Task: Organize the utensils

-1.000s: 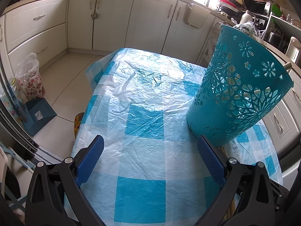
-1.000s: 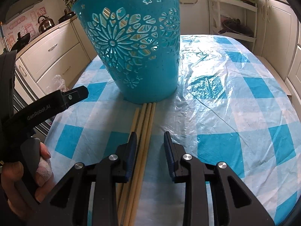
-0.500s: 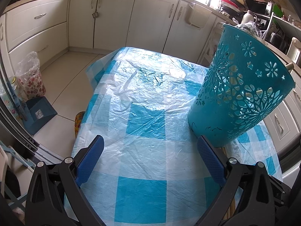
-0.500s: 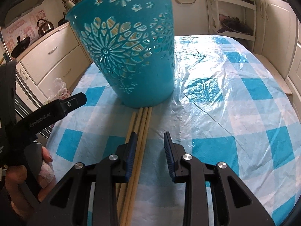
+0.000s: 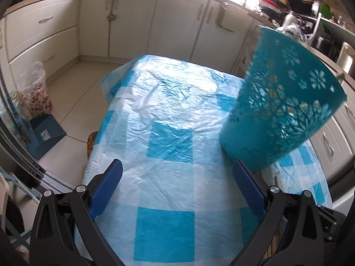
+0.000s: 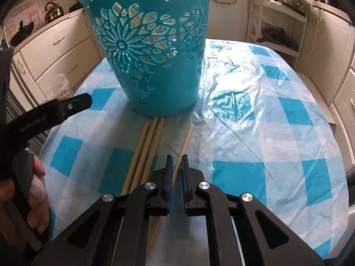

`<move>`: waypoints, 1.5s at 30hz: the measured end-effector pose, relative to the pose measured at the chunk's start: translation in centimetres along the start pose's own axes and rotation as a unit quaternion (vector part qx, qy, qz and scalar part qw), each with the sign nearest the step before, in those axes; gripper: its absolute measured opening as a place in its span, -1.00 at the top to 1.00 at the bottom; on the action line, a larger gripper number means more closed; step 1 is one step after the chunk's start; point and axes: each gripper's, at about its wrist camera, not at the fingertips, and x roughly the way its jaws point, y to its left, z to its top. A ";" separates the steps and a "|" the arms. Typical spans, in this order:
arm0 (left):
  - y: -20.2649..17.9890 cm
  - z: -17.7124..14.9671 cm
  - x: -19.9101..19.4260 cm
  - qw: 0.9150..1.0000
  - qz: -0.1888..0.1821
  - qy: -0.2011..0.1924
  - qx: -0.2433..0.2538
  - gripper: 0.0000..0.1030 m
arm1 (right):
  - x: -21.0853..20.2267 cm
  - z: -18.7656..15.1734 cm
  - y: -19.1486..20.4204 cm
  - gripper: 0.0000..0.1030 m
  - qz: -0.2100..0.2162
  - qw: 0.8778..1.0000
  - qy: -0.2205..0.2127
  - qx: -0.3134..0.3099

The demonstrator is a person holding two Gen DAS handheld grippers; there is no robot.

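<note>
- Right now the right gripper is pinching a single wooden chopstick between its blue pads, and the jaws are standing narrow around it.
- Its lower end is running out of sight under the gripper body, so the full length is not showing.
- Three more chopsticks are lying side by side on the checked tablecloth, just left of the held one, with their far tips almost touching the foot of the teal basket; their near ends are disappearing under the gripper.
- Pale sticks are showing through the basket's cut-out flowers, though how many are inside is hard to tell.
- Over on the left wrist view, the left gripper is hanging wide open above the cloth with nothing between its pads.
- The basket is blurred in that view and its rim is leaning away to the right; only slivers of chopstick are peeking out beside the right finger.
- A hand is gripping the left tool's handle at the left edge of the right wrist view, partly cut off.
- Compared with a second ago, the right jaws have come together: one stick is now split off from the bundle of four and is angling right, while the left gripper is staying put and open.
</note>
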 end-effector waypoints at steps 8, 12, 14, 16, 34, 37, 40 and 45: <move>-6.0 -1.8 0.2 0.989 -0.019 0.038 0.139 -0.85 | -0.9 -1.0 -2.6 0.85 0.033 0.999 0.004 0.035; -7.1 -2.3 0.9 0.989 -0.006 0.065 0.135 -0.85 | -1.0 -1.3 -3.2 0.84 0.052 0.998 0.001 0.042; -7.4 -2.5 1.3 0.988 0.003 0.077 0.132 -0.85 | -1.0 -1.3 -3.4 0.84 0.061 0.997 -0.001 0.044; -7.6 -2.8 1.5 0.986 0.020 0.084 0.143 -0.85 | -1.1 -1.4 -3.4 0.84 0.068 0.997 -0.002 0.046; -9.1 -3.5 1.4 0.983 0.054 0.087 0.151 -0.68 | -1.4 -1.6 -3.8 0.84 0.083 0.995 -0.003 0.050; -9.3 -3.4 1.3 0.984 0.034 0.086 0.152 -0.32 | -1.2 -1.4 -3.6 0.84 0.079 0.996 -0.006 0.052; -10.1 -3.6 1.1 0.982 0.017 0.086 0.168 0.06 | -1.0 -1.2 -3.5 0.83 0.076 0.996 -0.011 0.055; -10.6 -3.6 1.0 0.980 -0.007 0.085 0.181 0.51 | -0.8 -0.9 -3.5 0.82 0.073 0.996 -0.013 0.058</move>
